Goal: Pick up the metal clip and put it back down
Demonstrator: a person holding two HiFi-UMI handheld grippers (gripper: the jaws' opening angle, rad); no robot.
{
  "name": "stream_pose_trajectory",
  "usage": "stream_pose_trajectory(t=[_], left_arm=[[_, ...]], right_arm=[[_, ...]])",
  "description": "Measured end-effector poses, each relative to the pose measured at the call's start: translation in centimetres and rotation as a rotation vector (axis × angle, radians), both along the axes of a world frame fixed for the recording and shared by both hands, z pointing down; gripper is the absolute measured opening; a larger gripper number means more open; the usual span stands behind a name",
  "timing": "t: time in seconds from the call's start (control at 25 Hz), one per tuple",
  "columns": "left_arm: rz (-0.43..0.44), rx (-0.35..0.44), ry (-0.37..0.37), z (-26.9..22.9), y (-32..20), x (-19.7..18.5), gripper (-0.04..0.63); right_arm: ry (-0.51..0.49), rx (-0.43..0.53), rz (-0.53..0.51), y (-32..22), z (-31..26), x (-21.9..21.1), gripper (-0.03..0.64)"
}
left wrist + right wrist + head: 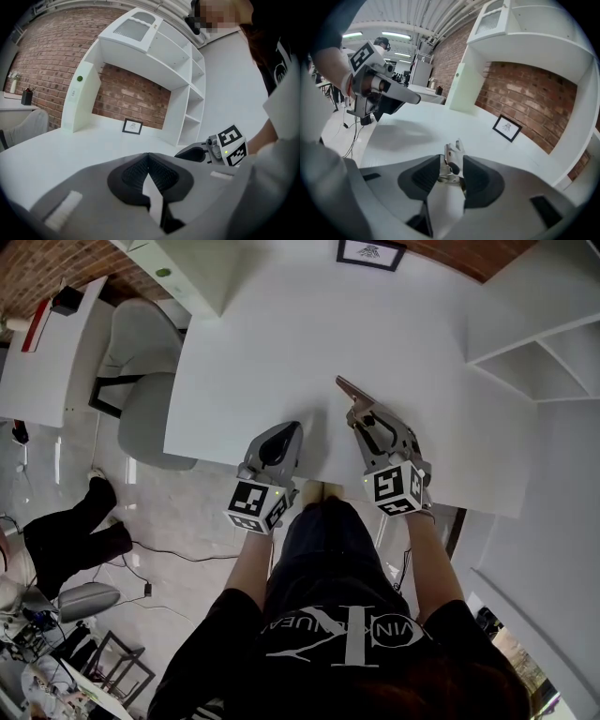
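One metal clip (453, 158), silvery, shiny — between parted right tongs (450, 168)

Shiny metal clip (452, 161); smooth matt white table (281, 352)

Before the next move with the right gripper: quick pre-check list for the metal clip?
1. Metal clip inside the right gripper: ok, it stands between the jaws.
2. Right gripper's jaws apart: ok, a gap shows on one side of the clip.
3. Clip settled on the table: cannot tell, its underside is hidden.
4. Left gripper out of the way: ok, shut with nothing in it, beside the right gripper and apart from it.
5. Space ahead of the clip: ok, only the framed picture, far back on the table.
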State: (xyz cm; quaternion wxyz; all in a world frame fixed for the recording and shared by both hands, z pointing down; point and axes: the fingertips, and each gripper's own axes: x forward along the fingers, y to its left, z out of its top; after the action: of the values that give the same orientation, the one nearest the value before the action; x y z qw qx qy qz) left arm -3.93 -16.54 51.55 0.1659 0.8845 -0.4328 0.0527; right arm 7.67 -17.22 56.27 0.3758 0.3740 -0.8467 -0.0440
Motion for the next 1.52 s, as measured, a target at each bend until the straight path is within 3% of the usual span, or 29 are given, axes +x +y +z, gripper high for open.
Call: stream_pose_trajectory(t=[0.8, 1.12, 1.32, 1.52], left_arm=[[-0.034, -0.010, 0.034, 0.7, 0.2, -0.9, 0.011], [-0.032, -0.018, 0.038, 0.9, 0.3, -1.1, 0.011], [-0.026, -0.013, 0.036, 0.4, 0.3, -1.0, 0.011], [-0.033, -0.009, 0.037, -0.1, 0.5, -1.4, 0.011]], right_arm=[[0.008, 0.056, -0.009, -1.4, 0.4, -0.2, 0.115], [-0.028, 0.051, -0.008, -1.6, -0.4, -0.1, 0.081], [-0.110, 0.010, 0.012, -1.7, -1.1, 0.1, 0.063], [-0.299, -0.063, 0.110, -2.2, -2.5, 0.8, 0.014]])
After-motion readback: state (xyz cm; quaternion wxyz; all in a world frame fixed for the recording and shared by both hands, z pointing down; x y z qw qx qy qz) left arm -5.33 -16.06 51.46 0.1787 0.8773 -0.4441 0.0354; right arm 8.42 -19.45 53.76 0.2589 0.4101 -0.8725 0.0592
